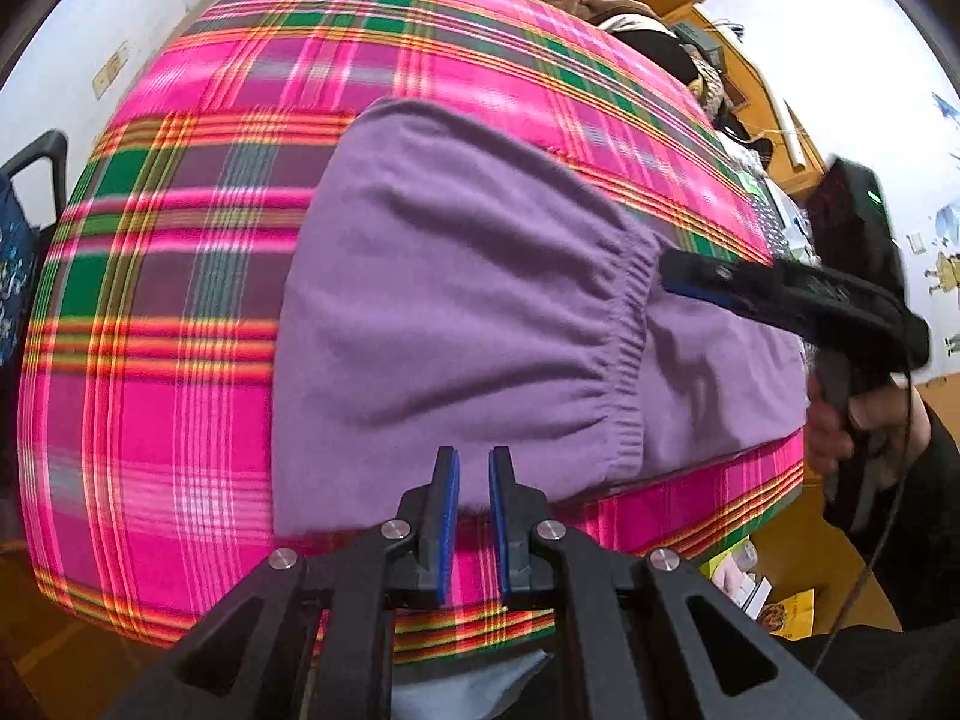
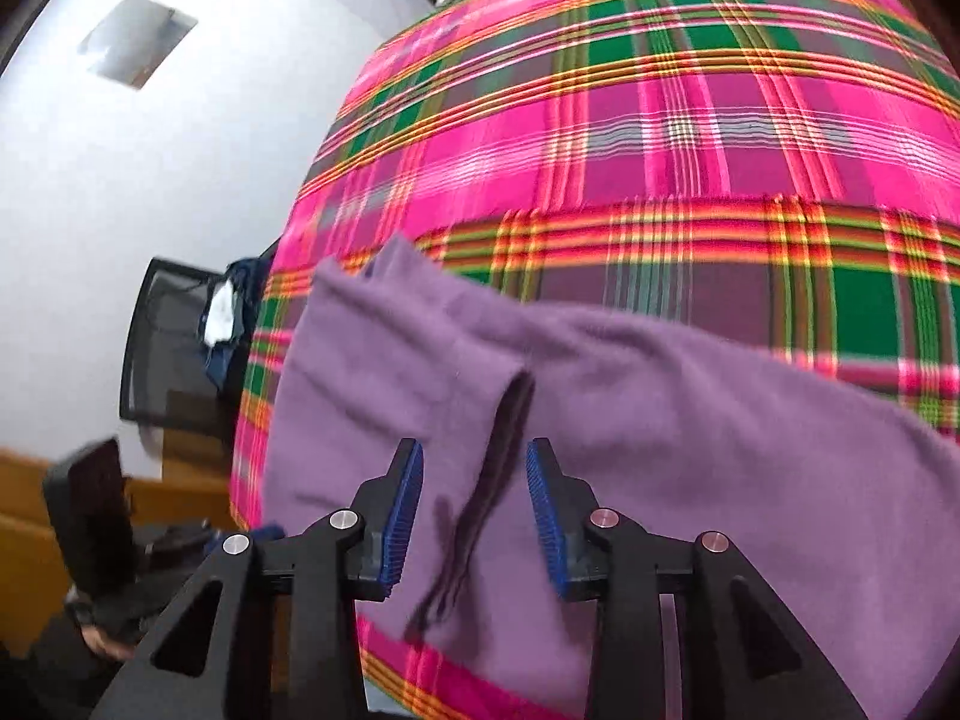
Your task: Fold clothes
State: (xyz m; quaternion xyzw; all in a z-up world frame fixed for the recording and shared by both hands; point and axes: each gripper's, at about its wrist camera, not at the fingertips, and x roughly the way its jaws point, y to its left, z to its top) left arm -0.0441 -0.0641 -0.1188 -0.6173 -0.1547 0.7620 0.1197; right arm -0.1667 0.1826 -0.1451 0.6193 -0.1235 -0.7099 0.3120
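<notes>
Underneath — pink plaid bedspread (image 1: 180, 312), white wall (image 2: 150, 180)

Right gripper (image 2: 474, 516) low over the purple garment (image 2: 690, 420), jaws apart w/ blue pads (image 2: 403, 516) either side of a dark fold line (image 2: 498, 456) in the cloth, pads not closed on it. Garment lies across the near part of the pink-green plaid sheet (image 2: 660, 120), upper-left corner sticking up a bit. Left of the bed: white wall (image 2: 150, 180), black mesh chair (image 2: 168, 360) w/ blue cloth (image 2: 240, 300) draped on it, wood floor (image 2: 24, 516) below.
</notes>
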